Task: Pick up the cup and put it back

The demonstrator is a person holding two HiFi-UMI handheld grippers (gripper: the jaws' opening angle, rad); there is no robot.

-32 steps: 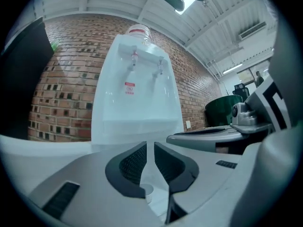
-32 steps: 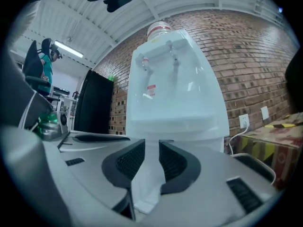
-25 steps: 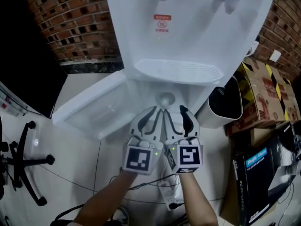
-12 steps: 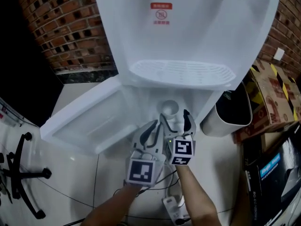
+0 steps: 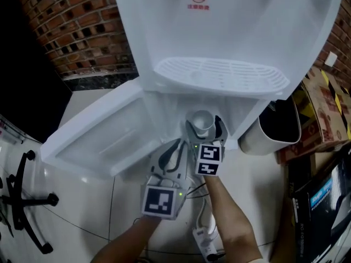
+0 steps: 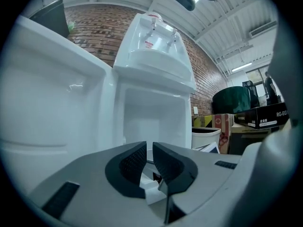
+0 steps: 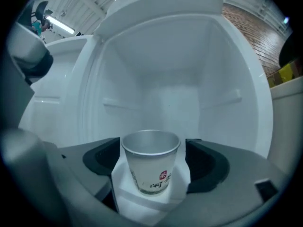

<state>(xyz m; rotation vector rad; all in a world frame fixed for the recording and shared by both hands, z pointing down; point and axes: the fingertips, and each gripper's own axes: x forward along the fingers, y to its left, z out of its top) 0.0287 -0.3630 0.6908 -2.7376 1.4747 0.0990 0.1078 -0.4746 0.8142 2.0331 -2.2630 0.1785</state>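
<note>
An office chair (image 5: 22, 186) stood at the far left, on the floor before a brick wall (image 5: 82, 26). Beside it the door (image 5: 93, 138) of the white water dispenser (image 5: 230, 32) hung open. The left gripper (image 5: 176, 144) pointed at the open compartment, its jaws clenched almost together with nothing between them. Just to its right, the cup (image 5: 201, 119) stood upright at the front of that compartment, under the drip tray (image 5: 219, 73). The right gripper (image 5: 203, 126) reached around the cup; its jaws had just been opening and stood released, wide apart, with a gap between each pad and the cup's sides. Further right were a white bin (image 5: 255, 141) and cardboard boxes (image 5: 323, 108).
</note>
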